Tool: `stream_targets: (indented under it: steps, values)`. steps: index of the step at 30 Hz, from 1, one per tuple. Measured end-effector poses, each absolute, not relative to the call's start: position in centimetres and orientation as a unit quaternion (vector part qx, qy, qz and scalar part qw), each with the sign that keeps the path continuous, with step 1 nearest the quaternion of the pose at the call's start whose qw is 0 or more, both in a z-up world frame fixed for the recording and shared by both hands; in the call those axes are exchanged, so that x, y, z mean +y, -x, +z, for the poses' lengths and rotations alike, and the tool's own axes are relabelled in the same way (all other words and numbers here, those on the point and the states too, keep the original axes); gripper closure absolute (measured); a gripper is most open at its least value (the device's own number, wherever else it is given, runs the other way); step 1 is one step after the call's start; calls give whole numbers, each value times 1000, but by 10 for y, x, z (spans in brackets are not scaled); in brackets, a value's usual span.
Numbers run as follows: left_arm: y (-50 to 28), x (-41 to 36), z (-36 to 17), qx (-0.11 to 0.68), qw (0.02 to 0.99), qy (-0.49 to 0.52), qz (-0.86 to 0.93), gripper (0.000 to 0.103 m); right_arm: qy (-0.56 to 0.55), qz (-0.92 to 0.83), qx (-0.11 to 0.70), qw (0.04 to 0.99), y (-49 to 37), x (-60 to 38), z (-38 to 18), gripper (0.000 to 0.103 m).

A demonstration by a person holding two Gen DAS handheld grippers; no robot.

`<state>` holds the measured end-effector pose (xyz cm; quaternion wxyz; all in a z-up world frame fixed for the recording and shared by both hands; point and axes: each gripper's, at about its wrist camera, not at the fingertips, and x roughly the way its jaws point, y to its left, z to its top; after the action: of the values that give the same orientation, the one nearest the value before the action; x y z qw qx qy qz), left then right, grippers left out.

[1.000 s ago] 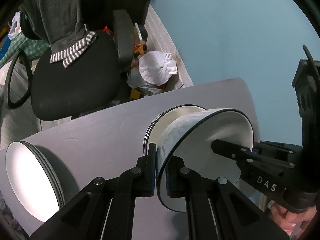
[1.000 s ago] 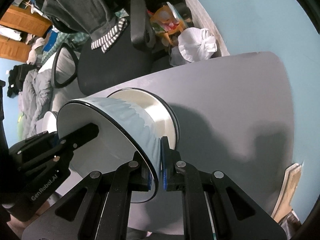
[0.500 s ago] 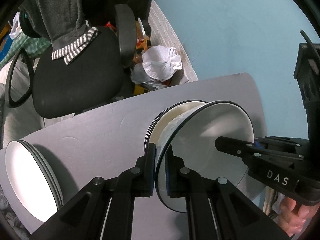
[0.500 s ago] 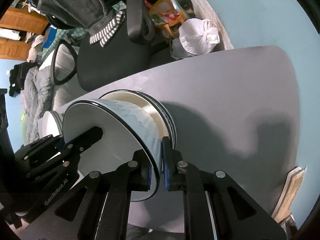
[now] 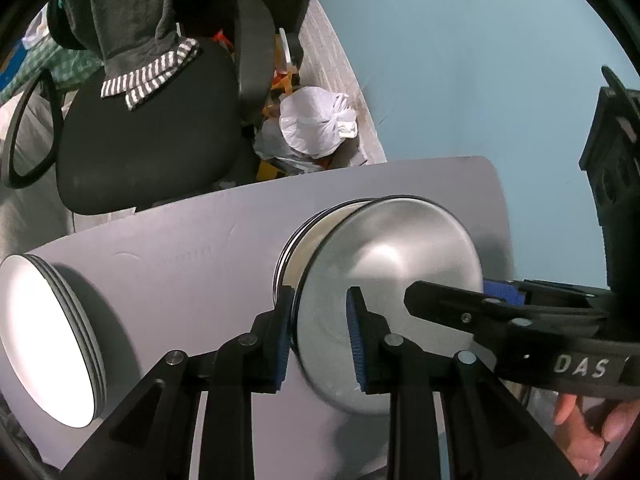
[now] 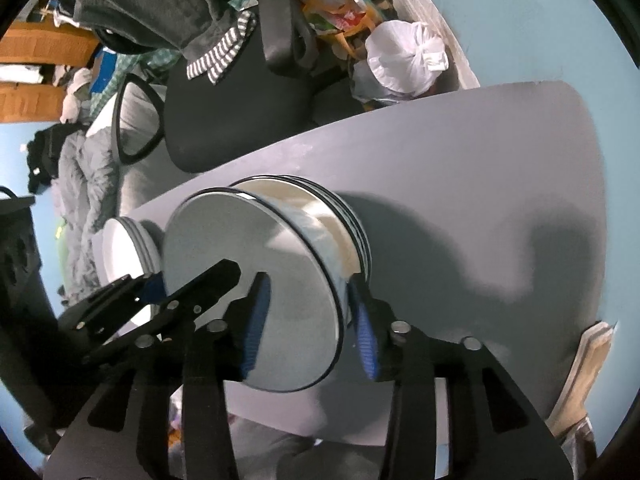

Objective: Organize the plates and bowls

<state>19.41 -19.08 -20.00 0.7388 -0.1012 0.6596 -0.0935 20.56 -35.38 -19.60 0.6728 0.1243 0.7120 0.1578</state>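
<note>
A grey table (image 5: 168,248) is being occupied by a bowl (image 5: 384,276) nested on stacked bowls (image 6: 320,200), with plates (image 5: 44,340) at far left. The bowl's rim is being straddled by the released left gripper (image 5: 320,328) and right gripper (image 6: 308,320).

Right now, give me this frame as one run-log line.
stage: bowl release | left gripper: open, straddling bowl rim | right gripper: open, straddling opposite rim | bowl: on bowl stack | plate stack: apart, on table
</note>
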Motion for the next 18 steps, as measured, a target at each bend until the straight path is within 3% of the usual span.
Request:
stream_targets:
  steps: [1, 3, 11, 18]
  values:
    - [-193, -191, -197, 657, 740, 103, -96, 58, -127, 153, 707, 678, -205, -355, -191, 42]
    - [-190, -188, -183, 637, 762, 90, -79, 43, -120, 148, 695, 693, -205, -355, -183, 38]
    - [-185, -174, -145, 605, 789, 78, -73, 40, -134, 143, 678, 708, -202, -360, -165, 38]
    - [-166, -156, -109, 572, 814, 69, -74, 26, -118, 135, 639, 748, -187, -356, -127, 33]
